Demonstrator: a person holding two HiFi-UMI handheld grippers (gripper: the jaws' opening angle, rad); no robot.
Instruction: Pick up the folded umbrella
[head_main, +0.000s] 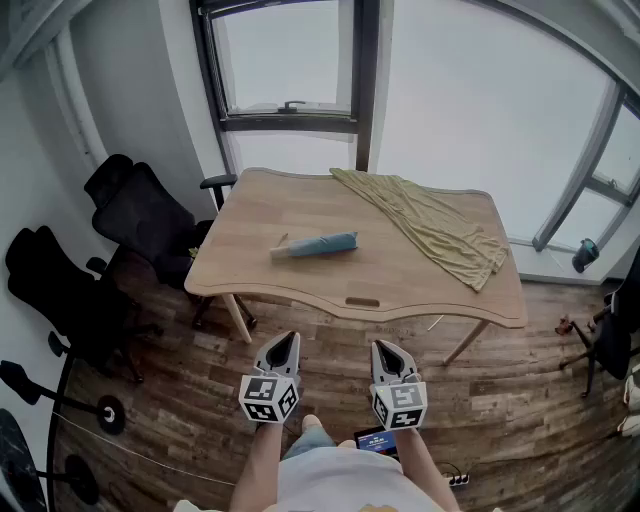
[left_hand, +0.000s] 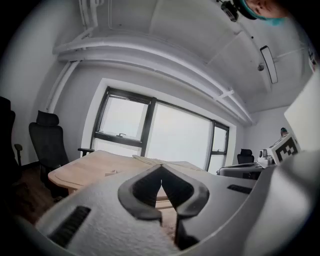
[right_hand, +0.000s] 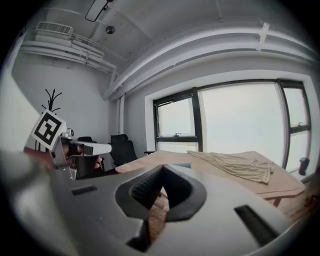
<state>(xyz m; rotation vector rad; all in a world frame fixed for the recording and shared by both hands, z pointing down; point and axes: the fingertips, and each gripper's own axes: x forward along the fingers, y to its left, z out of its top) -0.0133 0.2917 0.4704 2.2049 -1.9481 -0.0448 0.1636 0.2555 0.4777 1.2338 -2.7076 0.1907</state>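
Observation:
The folded umbrella (head_main: 315, 245), blue with a pale handle end at its left, lies on the wooden table (head_main: 260, 275) near the middle. My left gripper (head_main: 286, 342) and my right gripper (head_main: 389, 352) hover side by side over the floor, short of the table's front edge. Both have their tips meeting and nothing between them. In the left gripper view the left gripper (left_hand: 161, 168) points level at the table (left_hand: 85, 167). The right gripper (right_hand: 162, 168) faces the table (right_hand: 280, 185) too, and a sliver of the umbrella (right_hand: 184, 165) shows just past its tips.
A yellowish cloth (head_main: 430, 225) is draped over the table's right half. Two black office chairs (head_main: 140, 215) (head_main: 60, 290) stand at the left, and a window (head_main: 290, 60) is behind the table. A power strip (head_main: 458, 480) lies on the wood floor by my feet.

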